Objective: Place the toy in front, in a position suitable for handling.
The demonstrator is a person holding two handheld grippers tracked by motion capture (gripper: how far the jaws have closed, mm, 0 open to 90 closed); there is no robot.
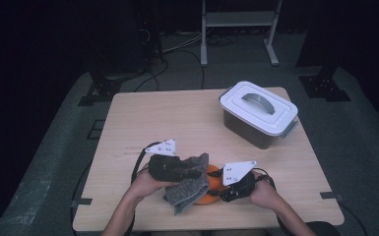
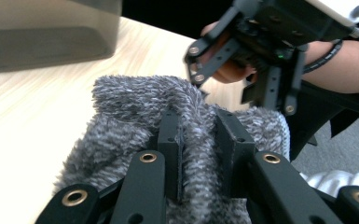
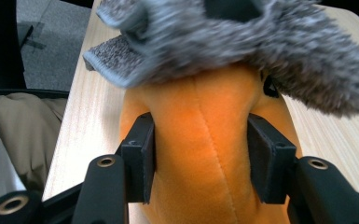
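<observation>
While left gripper [image 2: 198, 140] clamps grey cloth [image 2: 140, 107], right gripper [image 3: 200, 154] grips orange plush [image 3: 205, 140] directly beneath (cloth draped over, 2 touching).

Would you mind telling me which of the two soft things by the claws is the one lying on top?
The grey fuzzy cloth: it drapes over the orange plush toy, pinched by the left claw; the right claw holds the toy.

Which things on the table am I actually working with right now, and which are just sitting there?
In the job:
- grey fuzzy cloth, pinched by the left gripper
- orange plush toy, clamped by the right gripper, partly under the cloth

Lying about:
- lidded storage box, at the table's far right corner, untouched
</observation>
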